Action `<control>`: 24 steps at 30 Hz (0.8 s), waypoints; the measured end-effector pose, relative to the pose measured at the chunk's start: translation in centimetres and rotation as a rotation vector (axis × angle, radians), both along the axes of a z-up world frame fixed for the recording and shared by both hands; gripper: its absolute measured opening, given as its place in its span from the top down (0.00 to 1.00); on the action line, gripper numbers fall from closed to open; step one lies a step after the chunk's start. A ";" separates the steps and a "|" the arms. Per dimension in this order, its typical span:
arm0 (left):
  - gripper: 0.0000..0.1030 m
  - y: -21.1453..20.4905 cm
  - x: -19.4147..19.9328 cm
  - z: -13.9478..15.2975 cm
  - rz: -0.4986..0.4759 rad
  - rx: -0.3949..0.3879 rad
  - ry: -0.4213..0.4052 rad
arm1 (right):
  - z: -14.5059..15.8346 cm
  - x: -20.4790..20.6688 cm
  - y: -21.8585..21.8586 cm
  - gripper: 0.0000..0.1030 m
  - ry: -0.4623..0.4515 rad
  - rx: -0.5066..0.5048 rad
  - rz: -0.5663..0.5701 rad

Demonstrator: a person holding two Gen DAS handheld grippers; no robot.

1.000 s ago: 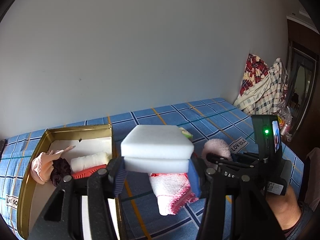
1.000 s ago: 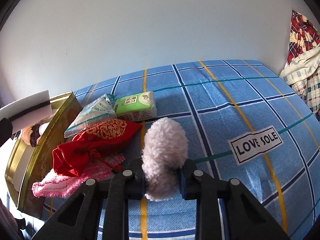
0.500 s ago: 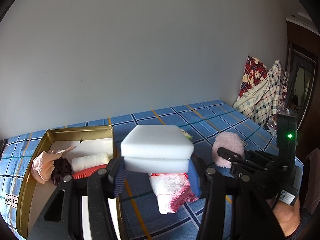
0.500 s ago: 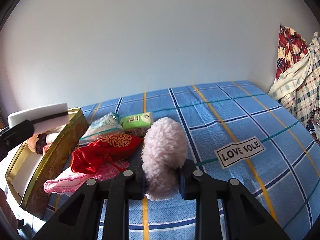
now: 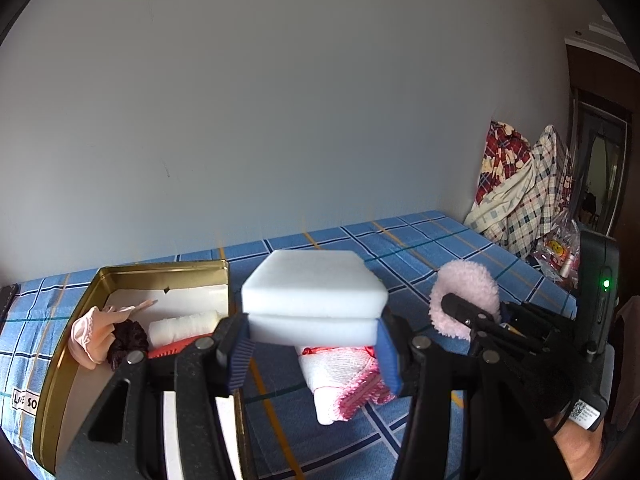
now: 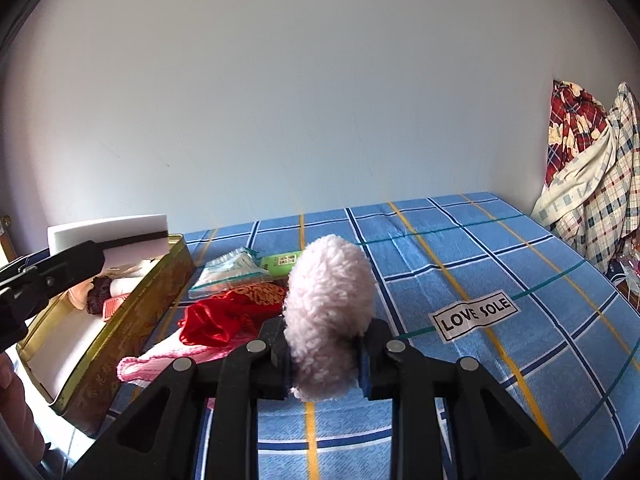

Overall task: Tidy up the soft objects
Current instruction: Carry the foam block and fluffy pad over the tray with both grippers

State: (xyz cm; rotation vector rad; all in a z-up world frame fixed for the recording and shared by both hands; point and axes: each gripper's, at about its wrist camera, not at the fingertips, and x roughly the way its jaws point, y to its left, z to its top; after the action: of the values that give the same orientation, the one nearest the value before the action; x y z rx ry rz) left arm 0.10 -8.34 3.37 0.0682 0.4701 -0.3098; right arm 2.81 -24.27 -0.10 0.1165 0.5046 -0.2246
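Here, pink puff (image 6: pixel 328 312) between right fingers (image 6: pixel 276 340), clamped

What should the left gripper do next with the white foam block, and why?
Probably carry the white foam block a little left over the gold tin and lower it. The left gripper holds it beside the open tin, where a pink cloth and white roll already lie.

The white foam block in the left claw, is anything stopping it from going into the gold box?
Nothing visible does. The white foam block hangs right beside the open gold metal box, level with its rim. The box already holds a pink cloth, a dark scrunchie and a white roll, but bare white floor remains.
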 end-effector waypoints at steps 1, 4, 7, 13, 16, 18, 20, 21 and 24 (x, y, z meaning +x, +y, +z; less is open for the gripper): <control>0.49 0.1 -0.1 0.1 -0.001 -0.003 -0.007 | 0.0 -0.1 0.2 0.75 -0.003 -0.002 0.002; 0.49 0.3 -0.5 0.1 -0.001 -0.012 -0.018 | 0.2 -0.5 0.9 0.75 -0.020 -0.016 0.011; 0.49 0.5 -0.8 0.2 0.000 -0.019 -0.028 | 0.3 -0.9 1.8 0.75 -0.036 -0.038 0.024; 0.49 1.2 -1.6 0.4 0.013 -0.029 -0.057 | 0.4 -1.3 3.4 0.75 -0.059 -0.075 0.046; 0.49 1.9 -2.2 0.6 0.022 -0.038 -0.079 | 0.4 -1.4 3.9 0.75 -0.066 -0.083 0.051; 0.49 2.4 -2.5 0.7 0.026 -0.048 -0.092 | 0.4 -1.6 4.2 0.75 -0.072 -0.085 0.055; 0.49 2.9 -2.7 0.8 0.031 -0.056 -0.096 | 0.5 -1.7 4.6 0.75 -0.079 -0.086 0.058; 0.49 3.0 -2.8 0.8 0.034 -0.058 -0.097 | 0.5 -1.7 4.7 0.75 -0.082 -0.086 0.060; 0.49 3.6 -3.1 0.7 0.045 -0.067 -0.101 | 0.5 -2.0 5.4 0.75 -0.093 -0.091 0.071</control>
State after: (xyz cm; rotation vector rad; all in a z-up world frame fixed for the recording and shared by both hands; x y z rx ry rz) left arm -2.98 -4.71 4.12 0.0084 0.3606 -0.2763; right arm 0.79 -18.84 0.41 0.0199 0.4042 -0.1712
